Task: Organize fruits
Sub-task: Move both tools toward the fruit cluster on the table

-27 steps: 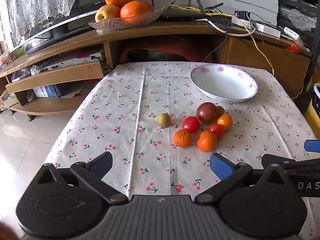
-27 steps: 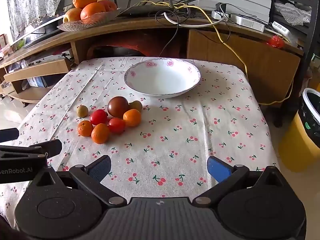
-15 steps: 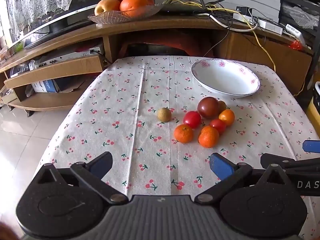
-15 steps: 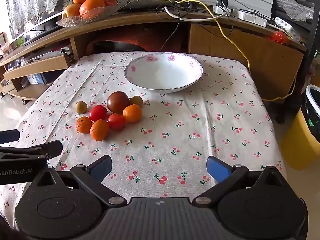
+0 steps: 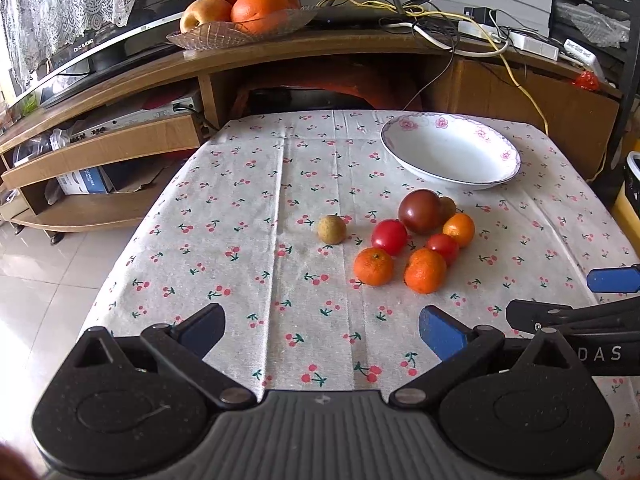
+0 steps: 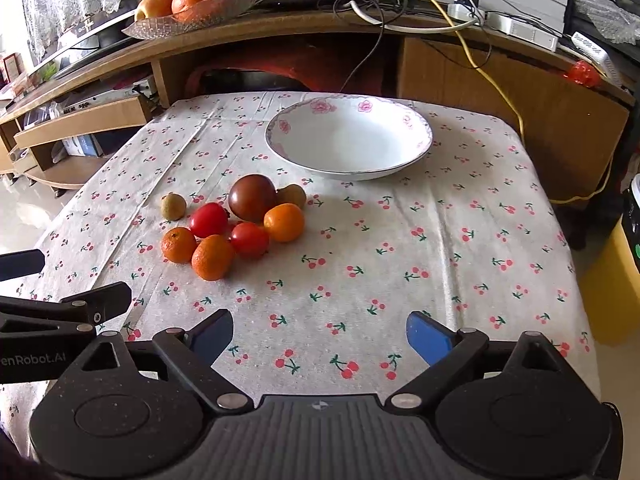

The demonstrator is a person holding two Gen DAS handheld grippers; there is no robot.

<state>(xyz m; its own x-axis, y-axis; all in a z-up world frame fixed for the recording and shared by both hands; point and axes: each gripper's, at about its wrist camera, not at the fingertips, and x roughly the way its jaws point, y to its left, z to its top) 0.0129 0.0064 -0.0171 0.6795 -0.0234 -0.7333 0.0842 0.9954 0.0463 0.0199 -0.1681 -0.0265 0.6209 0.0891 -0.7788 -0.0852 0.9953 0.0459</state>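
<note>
Left gripper point(image 5: 320, 330) and right gripper point(image 6: 320, 330): fingers spread wide, holding nothing, above the near edge of the cherry-print tablecloth point(image 6: 460, 248). Fruit cluster point(image 6: 236, 228) lies mid-table, just short of the empty white bowl point(image 6: 416, 120); one small brownish fruit point(image 5: 331, 229) sits slightly apart.

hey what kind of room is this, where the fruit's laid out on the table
Most likely a home living room. A TV stands on a wooden media unit strung with cables, and the low table wears a cherry-print cloth.
</note>
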